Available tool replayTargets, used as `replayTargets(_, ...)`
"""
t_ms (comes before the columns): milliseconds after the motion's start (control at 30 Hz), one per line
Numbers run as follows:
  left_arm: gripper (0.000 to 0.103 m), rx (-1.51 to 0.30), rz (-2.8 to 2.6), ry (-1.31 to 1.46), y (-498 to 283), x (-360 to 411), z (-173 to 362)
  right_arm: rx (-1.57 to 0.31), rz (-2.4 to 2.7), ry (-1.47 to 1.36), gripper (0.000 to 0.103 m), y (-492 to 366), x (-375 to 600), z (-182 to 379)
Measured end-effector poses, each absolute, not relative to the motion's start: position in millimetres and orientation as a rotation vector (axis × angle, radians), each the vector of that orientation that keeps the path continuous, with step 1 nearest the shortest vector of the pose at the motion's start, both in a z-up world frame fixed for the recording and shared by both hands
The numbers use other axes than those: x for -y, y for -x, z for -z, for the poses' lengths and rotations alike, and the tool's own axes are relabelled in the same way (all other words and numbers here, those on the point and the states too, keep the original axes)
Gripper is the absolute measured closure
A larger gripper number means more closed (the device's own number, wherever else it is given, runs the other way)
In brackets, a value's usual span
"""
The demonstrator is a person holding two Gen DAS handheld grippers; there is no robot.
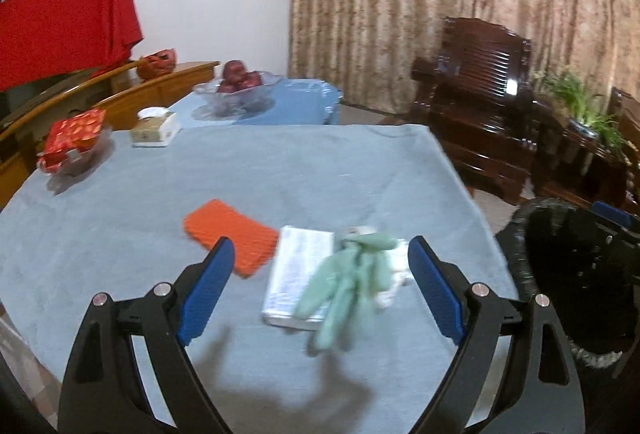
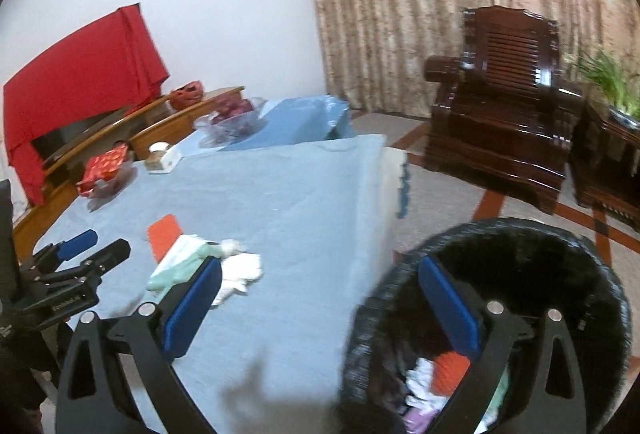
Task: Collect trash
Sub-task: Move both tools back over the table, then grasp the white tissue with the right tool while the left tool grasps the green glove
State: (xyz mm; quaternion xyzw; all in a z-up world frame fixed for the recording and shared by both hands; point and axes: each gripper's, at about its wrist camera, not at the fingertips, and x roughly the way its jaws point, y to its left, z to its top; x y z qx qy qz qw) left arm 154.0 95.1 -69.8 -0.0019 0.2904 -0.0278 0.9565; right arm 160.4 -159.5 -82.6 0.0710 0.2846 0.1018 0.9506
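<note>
Left wrist view: left hand-held gripper [image 1: 320,286] has its jaws wide apart, nothing between the pads. Below it on the bench [image 1: 280,173] lie an orange mesh piece [image 1: 230,238], a white packet [image 1: 298,274] touching it, a pale green glove [image 1: 352,274] draped over the packet, and crumpled white tissue [image 1: 394,274] beside the glove. The black-lined bin [image 1: 576,266] stands off the bench's right edge. Right wrist view: right hand-held gripper [image 2: 320,302] also stands spread, empty, hanging partly above the bin [image 2: 500,274], which already holds white, orange and purple scraps. The same pile, glove [image 2: 176,274] and tissue [image 2: 240,270], remains on the bench [image 2: 300,193]. Risks, judged: the glove overlaps the packet, so a pinch may lift only one and drag or drop the other; motion blur suggests fast travel, so misaligned closure is possible; a release near the rim could miss the bin.
</note>
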Motion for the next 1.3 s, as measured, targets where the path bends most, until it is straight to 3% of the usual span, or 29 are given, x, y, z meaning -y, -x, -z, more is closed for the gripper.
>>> replayTargets(267, 0.017, -0.609, 0.014, 0.032, -159.9, -120.4, 86.0, -0.612, -0.289, -0.098, 0.008, -189.7, 103.2, 102.7)
replayTargets(700, 0.017, -0.652, -0.012, 0.053, -173.7, -137.1, 106.2, -0.778, -0.319, -0.05, 0.025, -220.2, 61.4, 169.8)
replayTargets(1233, 0.017, -0.688, -0.028, 0.063, -185.6, -147.2, 122.8, -0.834, -0.392, -0.047, 0.026, -248.8, 31.9, 183.7)
replayTargets(1300, 0.017, -0.69, -0.027, 0.062, -186.2, -146.8, 123.9, -0.841, -0.423, -0.042, 0.037, -251.3, 27.3, 184.8)
